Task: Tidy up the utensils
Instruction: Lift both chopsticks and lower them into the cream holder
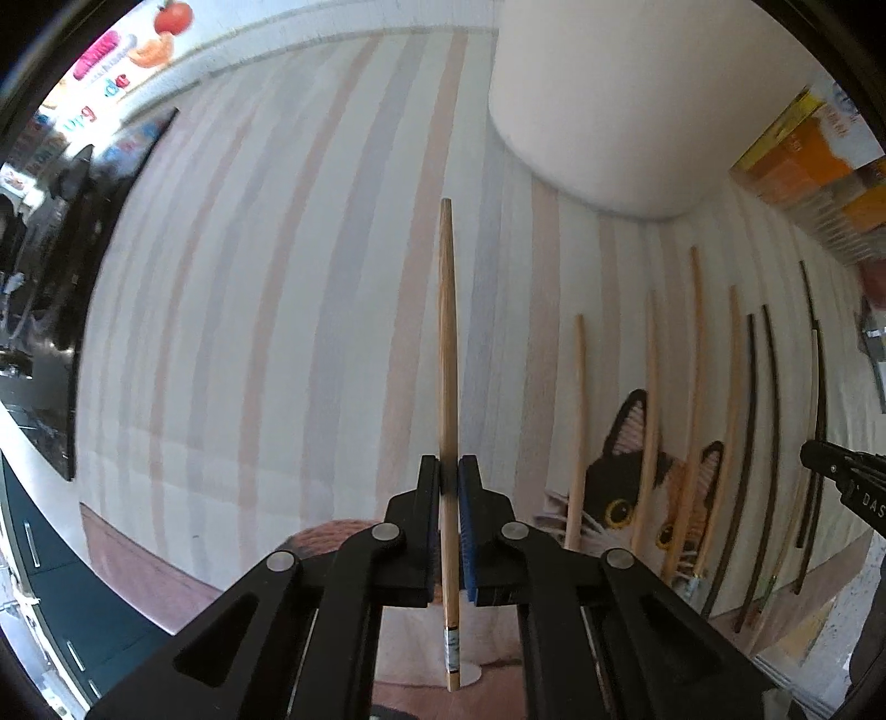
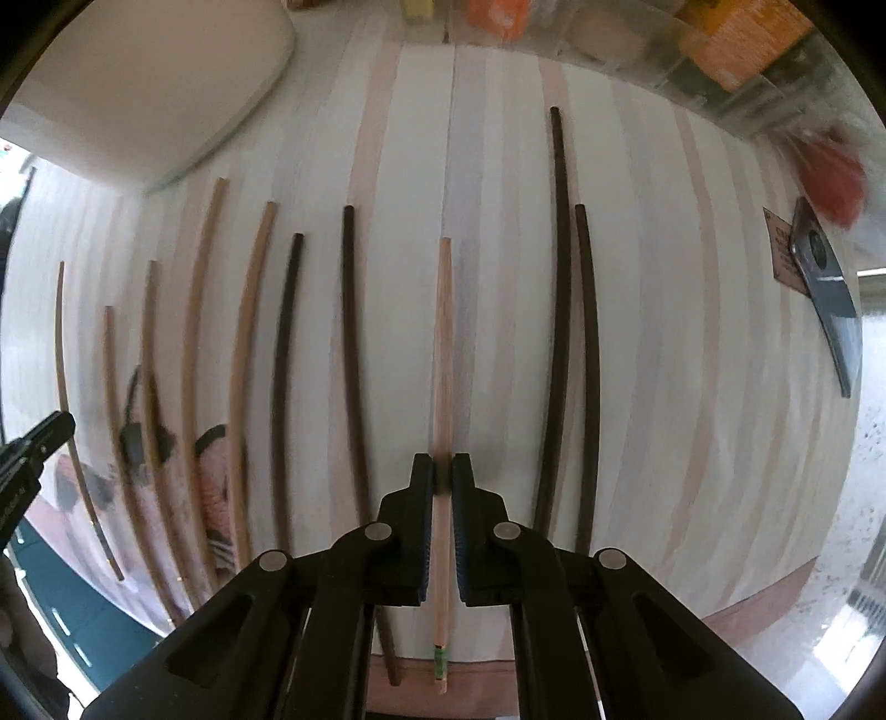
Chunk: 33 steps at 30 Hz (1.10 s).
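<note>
Both grippers are clamped on a light wooden chopstick each: left gripper [image 1: 449, 471] on one [image 1: 447, 354], right gripper [image 2: 442, 471] on another [image 2: 442, 354], over the striped mat [image 1: 288, 310]. Thin, stiff, slippery sticks, so gripping mid-length looks sensible.

Chopsticks [image 2: 349, 354] lie side by side on a striped cloth [image 2: 692, 332], a pale container [image 2: 149, 83] stands behind their left end, and a clear box [image 2: 736, 50] sits behind the right.
</note>
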Available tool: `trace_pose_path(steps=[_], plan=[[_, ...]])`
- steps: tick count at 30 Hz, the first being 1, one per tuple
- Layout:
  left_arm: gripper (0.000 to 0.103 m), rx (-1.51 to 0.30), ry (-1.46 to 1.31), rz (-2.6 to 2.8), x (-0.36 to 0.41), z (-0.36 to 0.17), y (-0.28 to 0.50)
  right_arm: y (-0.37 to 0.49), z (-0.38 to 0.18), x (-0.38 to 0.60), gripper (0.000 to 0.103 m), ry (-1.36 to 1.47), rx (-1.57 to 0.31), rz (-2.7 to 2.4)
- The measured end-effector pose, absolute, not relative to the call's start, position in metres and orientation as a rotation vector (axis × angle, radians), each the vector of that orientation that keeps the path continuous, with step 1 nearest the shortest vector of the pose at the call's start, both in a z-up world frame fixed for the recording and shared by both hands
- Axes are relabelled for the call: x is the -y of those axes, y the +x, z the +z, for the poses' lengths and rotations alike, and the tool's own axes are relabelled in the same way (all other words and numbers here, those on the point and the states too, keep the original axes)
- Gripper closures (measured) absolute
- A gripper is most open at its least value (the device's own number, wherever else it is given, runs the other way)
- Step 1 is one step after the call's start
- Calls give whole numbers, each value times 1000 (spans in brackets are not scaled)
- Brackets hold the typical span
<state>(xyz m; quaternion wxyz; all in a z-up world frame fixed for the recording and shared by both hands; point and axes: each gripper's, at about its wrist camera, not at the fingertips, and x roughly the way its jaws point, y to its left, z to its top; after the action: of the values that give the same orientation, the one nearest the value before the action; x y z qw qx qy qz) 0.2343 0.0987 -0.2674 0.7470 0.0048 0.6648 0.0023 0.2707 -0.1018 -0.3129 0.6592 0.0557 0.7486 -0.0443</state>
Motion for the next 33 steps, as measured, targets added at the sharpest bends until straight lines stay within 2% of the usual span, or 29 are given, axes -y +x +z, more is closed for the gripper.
trace_pose_path(steps=[10, 15, 16, 20, 27, 33], plan=[[99, -1285, -8, -24, -100, -190, 207, 268, -220, 103, 96, 169, -1481, -44], [99, -1173, -56, -52, -95, -129, 218, 272, -169, 110, 96, 204, -1364, -10], [99, -1148, -74, -64, -96, -119, 219, 267, -173, 105, 96, 210, -1343, -3], [99, -1024, -131, -116, -94, -58, 226, 281, -121, 98, 96, 260, -1211, 35], [99, -783, -142, -151, -86, 31, 283, 348, -30, 90, 96, 300, -979, 70], [99, -727, -133, -113, -75, 38, 357, 417, -4, 81, 96, 281, -858, 18]])
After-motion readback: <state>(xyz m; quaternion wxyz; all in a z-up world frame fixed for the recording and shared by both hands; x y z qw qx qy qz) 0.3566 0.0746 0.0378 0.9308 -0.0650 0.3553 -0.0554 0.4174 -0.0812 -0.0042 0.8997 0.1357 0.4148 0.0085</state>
